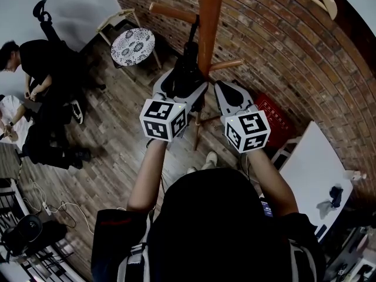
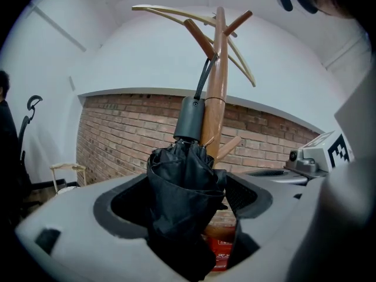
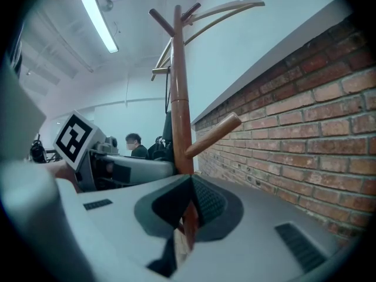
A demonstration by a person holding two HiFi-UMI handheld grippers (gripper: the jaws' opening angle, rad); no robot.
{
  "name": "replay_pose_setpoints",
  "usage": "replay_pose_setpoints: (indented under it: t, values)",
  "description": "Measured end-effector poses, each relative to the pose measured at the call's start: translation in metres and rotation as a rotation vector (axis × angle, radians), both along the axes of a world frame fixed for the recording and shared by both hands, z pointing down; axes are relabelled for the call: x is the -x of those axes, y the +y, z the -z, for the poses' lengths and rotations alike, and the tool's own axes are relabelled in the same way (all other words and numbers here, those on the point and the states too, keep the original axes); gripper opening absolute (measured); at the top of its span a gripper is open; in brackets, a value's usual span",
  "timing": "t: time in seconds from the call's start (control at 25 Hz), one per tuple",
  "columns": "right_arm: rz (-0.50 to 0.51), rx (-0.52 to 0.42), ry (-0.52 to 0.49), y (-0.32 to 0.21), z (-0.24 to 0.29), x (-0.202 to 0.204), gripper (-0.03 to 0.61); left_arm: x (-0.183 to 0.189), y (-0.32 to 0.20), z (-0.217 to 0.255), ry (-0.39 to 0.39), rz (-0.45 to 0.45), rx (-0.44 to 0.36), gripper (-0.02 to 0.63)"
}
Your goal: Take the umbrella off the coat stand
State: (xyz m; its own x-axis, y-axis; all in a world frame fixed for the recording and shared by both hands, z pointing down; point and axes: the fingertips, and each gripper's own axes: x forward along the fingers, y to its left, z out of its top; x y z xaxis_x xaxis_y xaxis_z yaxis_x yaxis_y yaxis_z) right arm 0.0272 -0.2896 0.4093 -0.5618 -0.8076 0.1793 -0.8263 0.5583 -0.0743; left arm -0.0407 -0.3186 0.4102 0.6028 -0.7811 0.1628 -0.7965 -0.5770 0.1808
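Left gripper (image 2: pixel 187 200) has its jaws wide apart, and the umbrella (image 2: pixel 176 216) hangs right between them. The pads do not squeeze it; dark gaps show beside the cloth. The right gripper (image 3: pixel 189 184) has its jaws closed together with nothing in them. The pole of the coat stand (image 3: pixel 179 98) is just ahead of it.

The coat stand is the biggest thing, tall and wooden, and it goes up far above both grippers. Next is the umbrella, black and folded, with loose cloth down at the left gripper's jaws. Above the jaws is its grey handle (image 2: pixel 189 119), hard and round. Smallest is the thin strap (image 2: pixel 203 78). It goes up from the handle to a slanted peg (image 2: pixel 198 37) high above the gripper.

I think the umbrella is light. The cloth is soft, so it may squash and slide in a grip. The handle looks like a firmer place to hold. The strap likely needs lifting up and off the peg, because the peg slants upward.

Only the left gripper view shows the strap on the peg. Only the head view shows both grippers side by side, with a person (image 1: pixel 41 93) sitting far off past the left one. Only the right gripper view shows the closed jaws and a short peg (image 3: pixel 214 135) just above them.
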Motion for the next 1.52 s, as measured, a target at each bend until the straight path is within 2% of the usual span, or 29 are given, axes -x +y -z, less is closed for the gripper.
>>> replay_pose_setpoints:
  t: [0.44,1.0,1.36,1.52]
  values:
    - [-0.005,0.015,0.004,-0.004,-0.006,-0.005,0.028,0.003,-0.008,-0.002,0.002,0.011,0.009,0.389]
    - [0.000,0.013,0.007,-0.001,-0.004,-0.003,0.028,0.012,-0.002,0.000,-0.046,0.052,0.001,0.245]
    - [0.001,0.012,0.004,-0.001,-0.001,-0.004,0.028,0.012,0.002,0.002,-0.052,0.060,0.005,0.227]
    - [0.003,0.009,0.001,-0.001,0.001,-0.002,0.028,0.015,0.002,0.006,-0.023,0.079,0.009,0.223]
